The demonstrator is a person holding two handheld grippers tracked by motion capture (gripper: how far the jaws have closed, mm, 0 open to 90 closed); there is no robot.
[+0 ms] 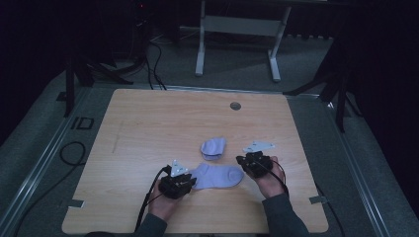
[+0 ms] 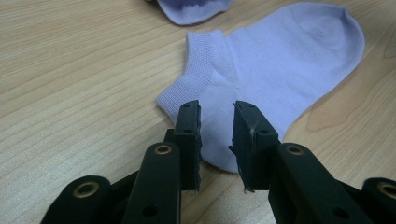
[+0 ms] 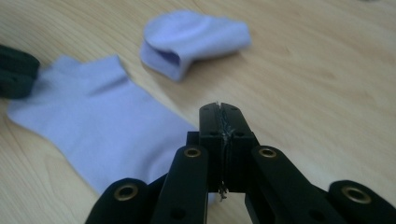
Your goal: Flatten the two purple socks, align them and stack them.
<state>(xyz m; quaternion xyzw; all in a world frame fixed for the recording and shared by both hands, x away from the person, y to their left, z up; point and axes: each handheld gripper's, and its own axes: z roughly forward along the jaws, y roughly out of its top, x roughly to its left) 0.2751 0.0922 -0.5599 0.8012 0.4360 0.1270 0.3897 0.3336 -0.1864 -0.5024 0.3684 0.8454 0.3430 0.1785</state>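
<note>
A lilac ankle sock [image 1: 220, 176] lies flat on the wooden table [image 1: 148, 123] between my two grippers. My left gripper [image 1: 191, 181] is at its cuff end. In the left gripper view the jaws [image 2: 217, 112] stand apart over the sock's [image 2: 280, 60] heel edge, with no pad pressing on it. At the toe end, my right gripper [image 1: 244, 163] is a little above the table. Its jaws [image 3: 219, 112] are shut with nothing between them, above the sock [image 3: 107, 126]. A second lilac sock [image 1: 213, 148], crumpled, lies just beyond [image 3: 196, 37].
A round cable hole [image 1: 235, 105] is in the table near its far edge. Behind the table stands a white frame [image 1: 237, 29]. Black cables [image 1: 74, 153] lie on the grey floor at the left. Dark tripod legs [image 1: 341, 94] stand at both far corners.
</note>
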